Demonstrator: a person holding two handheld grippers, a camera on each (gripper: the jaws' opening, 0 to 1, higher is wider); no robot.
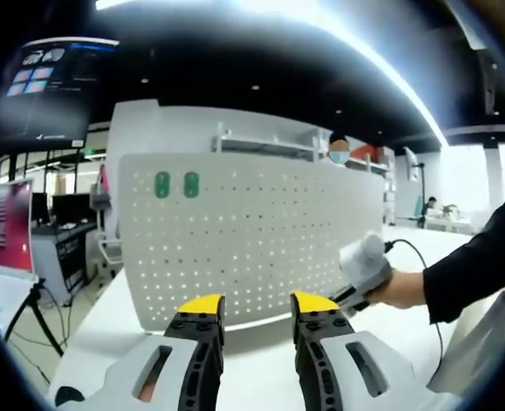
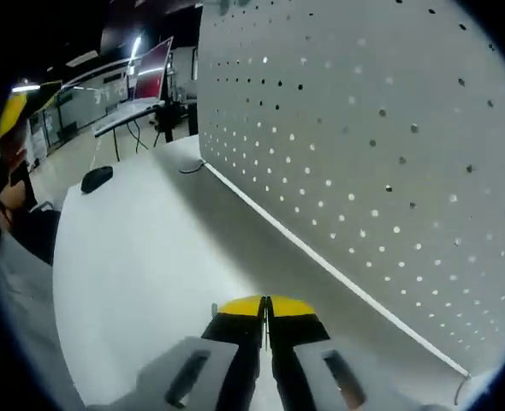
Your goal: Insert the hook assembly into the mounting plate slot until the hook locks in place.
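A white perforated mounting plate (image 1: 252, 231) stands upright on the white table (image 1: 261, 360). Two green hook pieces (image 1: 176, 184) sit side by side in its upper left corner. In the left gripper view my left gripper (image 1: 258, 305) is open in front of the plate's lower edge, with nothing between its yellow-tipped jaws. A hand (image 1: 400, 289) holds the right gripper's white body (image 1: 364, 264) close to the plate's lower right corner. In the right gripper view my right gripper (image 2: 265, 306) is shut and holds nothing visible. It hovers over the table beside the plate (image 2: 381, 145).
A small black object (image 2: 97, 178) and a thin cable (image 2: 190, 168) lie on the table (image 2: 141, 274) near the plate's far end. Desks and a red-lit screen (image 1: 8, 227) stand to the left. A black sleeve (image 1: 479, 261) reaches in from the right.
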